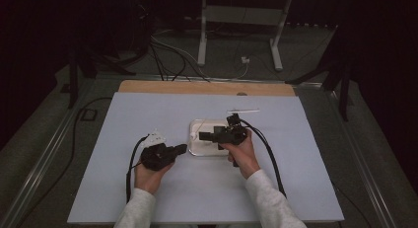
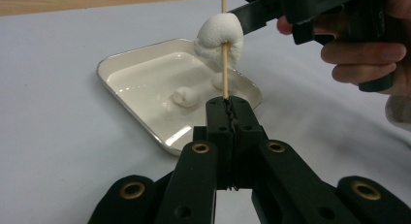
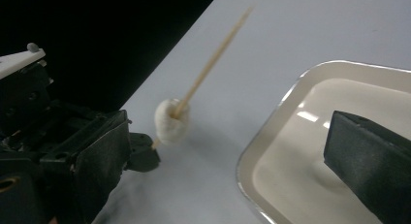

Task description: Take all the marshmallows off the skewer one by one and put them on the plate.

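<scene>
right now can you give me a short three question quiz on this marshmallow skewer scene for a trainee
1. True or false: the left gripper is shut on the thin wooden skewer.
2. Where do the two loose white marshmallows lie? A) on the pale blue table cover B) in the white rectangular metal tray C) between the right gripper's jaws
3. Fill in: the soft white marshmallow threaded on the skewer is held ____ the tray.

Key
1. True
2. B
3. Above. The right gripper stands open with nothing between its jaws.
</scene>
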{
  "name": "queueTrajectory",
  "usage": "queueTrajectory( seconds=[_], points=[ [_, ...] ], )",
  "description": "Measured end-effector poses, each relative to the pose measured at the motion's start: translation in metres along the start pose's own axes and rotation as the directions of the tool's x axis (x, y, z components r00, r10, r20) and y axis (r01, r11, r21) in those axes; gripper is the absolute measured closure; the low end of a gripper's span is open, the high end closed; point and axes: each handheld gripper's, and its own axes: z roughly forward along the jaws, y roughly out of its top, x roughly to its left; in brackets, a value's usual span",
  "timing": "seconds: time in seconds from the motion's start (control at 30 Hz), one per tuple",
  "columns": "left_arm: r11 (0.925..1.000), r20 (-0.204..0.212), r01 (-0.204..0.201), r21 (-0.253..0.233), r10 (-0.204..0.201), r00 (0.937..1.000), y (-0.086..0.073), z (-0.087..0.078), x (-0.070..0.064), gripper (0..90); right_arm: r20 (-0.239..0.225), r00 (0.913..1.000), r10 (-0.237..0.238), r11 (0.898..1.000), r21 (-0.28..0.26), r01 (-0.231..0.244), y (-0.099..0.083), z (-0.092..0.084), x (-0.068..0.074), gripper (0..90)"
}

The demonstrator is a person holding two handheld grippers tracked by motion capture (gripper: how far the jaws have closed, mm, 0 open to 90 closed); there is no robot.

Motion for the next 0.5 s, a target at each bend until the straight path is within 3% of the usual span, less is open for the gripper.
queueTrajectory(
  seconds=[0.3, 0.5],
  points=[
    [0.9999, 0.014, 0.002, -0.011, -0.002, 0.9999, 0.001, 0.002, -0.003, 90.0, -0.059, 0.998, 0.023, 1.0, 0.02, -0.022, -0.001, 0.008, 0.007, 16.9],
    [0.9996, 0.02, 0.01, -0.026, -0.009, 0.9997, 0.001, 0.003, -0.004, 90.0, -0.114, 0.9927, 0.038, 0.999, 0.037, -0.034, -0.002, 0.012, 0.008, 33.8]
  ],
)
